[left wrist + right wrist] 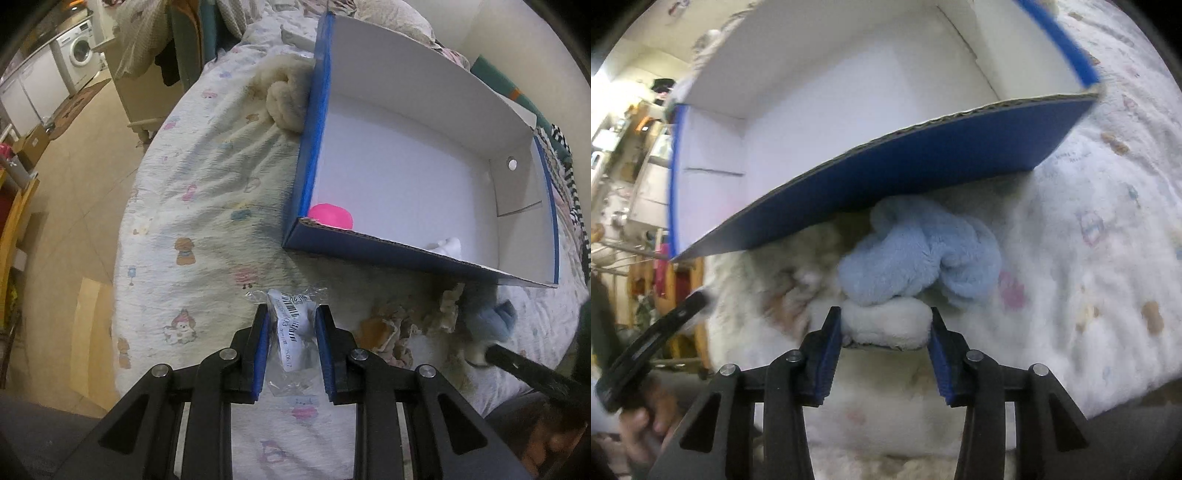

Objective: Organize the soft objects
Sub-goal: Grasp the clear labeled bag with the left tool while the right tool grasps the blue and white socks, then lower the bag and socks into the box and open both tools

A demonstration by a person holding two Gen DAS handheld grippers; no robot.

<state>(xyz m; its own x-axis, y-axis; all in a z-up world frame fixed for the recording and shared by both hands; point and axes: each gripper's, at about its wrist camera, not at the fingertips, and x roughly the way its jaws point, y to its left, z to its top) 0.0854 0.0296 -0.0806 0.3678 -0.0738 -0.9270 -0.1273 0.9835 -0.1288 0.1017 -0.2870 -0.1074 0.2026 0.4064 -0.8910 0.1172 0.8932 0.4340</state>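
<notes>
Left hand-held gripper (291,345) pinches clear packet (291,325) above bed (207,192), near box (295,199). Right hand-held gripper (886,332) squeezes white fluffy piece (886,325) under blue plush (919,247). Step: pickup. Next, you lift both over near wall into box.

Home, bed quilt (207,206), washing machine (79,50)

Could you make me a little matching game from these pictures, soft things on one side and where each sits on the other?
Things:
1. pink ball
2. plastic packet
3. cream plush
4. blue and white plush

Places:
A. between the left gripper's fingers
B. outside the box's left wall
C. inside the box, in a near corner
D. on the bed in front of the box

Pairs: 1-C, 2-A, 3-B, 4-D
</notes>
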